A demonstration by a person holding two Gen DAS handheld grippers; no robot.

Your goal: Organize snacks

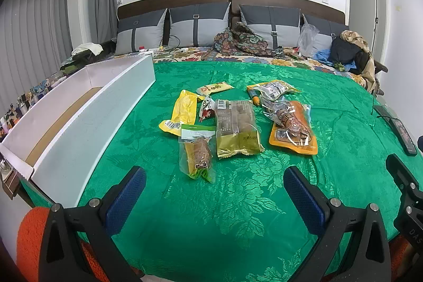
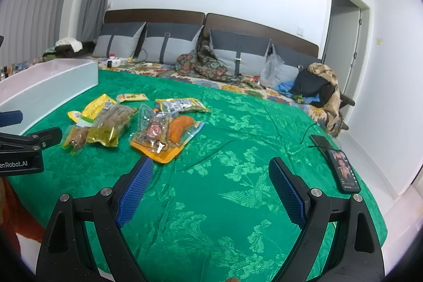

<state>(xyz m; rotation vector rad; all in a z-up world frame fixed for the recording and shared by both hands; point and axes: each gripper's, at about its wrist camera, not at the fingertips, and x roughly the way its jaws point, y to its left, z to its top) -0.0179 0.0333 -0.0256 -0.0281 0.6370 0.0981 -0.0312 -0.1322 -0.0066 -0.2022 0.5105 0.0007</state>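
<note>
Several snack packets lie in a loose heap on the green bedspread (image 1: pixel 211 216): a gold-ended cake packet (image 1: pixel 236 127), an orange packet (image 1: pixel 293 128), a yellow packet (image 1: pixel 182 111) and a clear green-topped packet (image 1: pixel 197 152). A long white box (image 1: pixel 87 115) stands to their left, its inside bare. My left gripper (image 1: pixel 214 177) is open just short of the heap, nothing between its fingers. In the right wrist view the orange packet (image 2: pixel 165 138) lies ahead and left of my right gripper (image 2: pixel 211 169), which is open and holds nothing. The white box (image 2: pixel 50 86) is far left.
A phone (image 2: pixel 343 169) and a dark remote (image 2: pixel 321 140) with a cable lie near the bed's right edge. Pillows (image 1: pixel 198 24), a patterned cloth (image 1: pixel 240 42), a plastic bag (image 1: pixel 306 38) and dark clothes (image 1: pixel 346 50) crowd the head of the bed. A doorway (image 2: pixel 343 33) opens at right.
</note>
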